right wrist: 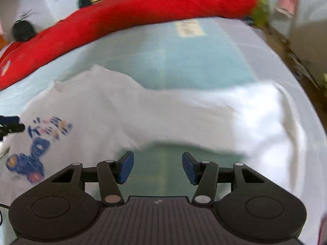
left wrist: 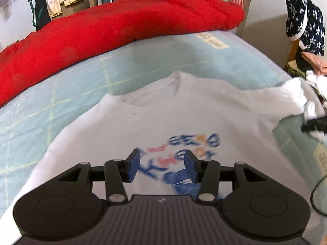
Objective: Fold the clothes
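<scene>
A white T-shirt (left wrist: 184,110) with a blue and orange print (left wrist: 179,155) lies front-up on the light blue bed sheet (left wrist: 81,77), collar toward the far side. My left gripper (left wrist: 162,166) hovers open over the print, nothing between its blue pads. In the right wrist view the same T-shirt (right wrist: 163,114) spreads across the sheet, its right sleeve (right wrist: 265,118) lying out to the right. My right gripper (right wrist: 158,167) is open above the bare sheet under the shirt's sleeve edge. The left gripper's tip (right wrist: 10,124) shows at the left edge there.
A red blanket (left wrist: 102,30) lies bunched along the far side of the bed. A dark star-patterned garment (left wrist: 304,22) hangs over a chair at the right, with more clothes below it. Clothes hang on the wall (left wrist: 55,2) behind. The floor (right wrist: 296,61) lies beyond the bed's right edge.
</scene>
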The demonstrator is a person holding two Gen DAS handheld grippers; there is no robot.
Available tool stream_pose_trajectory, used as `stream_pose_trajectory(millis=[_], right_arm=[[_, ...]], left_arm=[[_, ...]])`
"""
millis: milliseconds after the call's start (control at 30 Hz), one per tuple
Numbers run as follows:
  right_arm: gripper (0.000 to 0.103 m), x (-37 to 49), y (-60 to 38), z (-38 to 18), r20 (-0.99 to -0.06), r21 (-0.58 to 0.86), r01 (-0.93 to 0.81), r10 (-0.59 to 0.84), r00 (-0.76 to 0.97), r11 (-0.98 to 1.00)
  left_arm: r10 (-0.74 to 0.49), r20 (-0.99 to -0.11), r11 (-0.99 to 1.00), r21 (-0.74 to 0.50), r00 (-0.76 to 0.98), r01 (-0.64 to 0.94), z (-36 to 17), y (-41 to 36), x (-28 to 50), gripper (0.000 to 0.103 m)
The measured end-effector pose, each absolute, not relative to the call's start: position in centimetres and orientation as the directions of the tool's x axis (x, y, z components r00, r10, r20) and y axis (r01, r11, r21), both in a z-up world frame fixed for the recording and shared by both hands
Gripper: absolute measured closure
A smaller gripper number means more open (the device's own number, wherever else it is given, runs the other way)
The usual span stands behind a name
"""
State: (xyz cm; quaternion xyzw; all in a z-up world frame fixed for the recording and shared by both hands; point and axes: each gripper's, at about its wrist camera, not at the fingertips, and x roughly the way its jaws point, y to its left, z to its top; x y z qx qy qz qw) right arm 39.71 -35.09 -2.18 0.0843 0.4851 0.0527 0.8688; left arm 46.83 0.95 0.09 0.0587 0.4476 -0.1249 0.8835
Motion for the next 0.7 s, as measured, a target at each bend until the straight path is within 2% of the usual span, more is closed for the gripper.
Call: stream_pose_trajectory(millis=[267, 433, 500, 533, 600, 700], right_arm=[[0.045, 32.9, -42.8, -2.7, -0.841, 0.203, 0.290, 0.015, 0.541, 0.935], [0.047, 32.3, -46.7, -6.5, -0.831, 0.318, 0.437, 0.026, 0.555, 0.842], [0.068, 32.5, -47.1, -7.0, -0.808, 0.363, 0.420, 0.057, 0.586, 0.832], [0.093, 32.8, -47.0, -7.1, -0.811, 0.361, 0.409, 0.065, 0.582, 0.838], [0.096, 33.1, -47.1, -6.6, -0.804, 0.367, 0.383, 0.082, 0.588, 0.848], [0.096, 33.3, -48.8, -4.3, -0.802, 0.286, 0.362, 0.014, 0.597, 0.887]], left_arm=[[-0.211, -0.786, 0.941, -0.002, 0.582, 0.338, 1.0, -5.2, 46.4, 0.054], [-0.233, -0.786, 0.922, 0.008, 0.572, 0.386, 1.3, -8.2, 45.5, 0.054], [-0.234, -0.790, 0.916, 0.016, 0.566, 0.401, 1.2, -9.1, 45.3, 0.054], [-0.228, -0.792, 0.916, 0.023, 0.567, 0.401, 1.2, -9.3, 45.2, 0.054], [-0.225, -0.792, 0.917, 0.025, 0.567, 0.398, 1.2, -9.5, 45.0, 0.054], [-0.219, -0.796, 0.923, 0.020, 0.565, 0.385, 1.2, -9.6, 44.9, 0.054]])
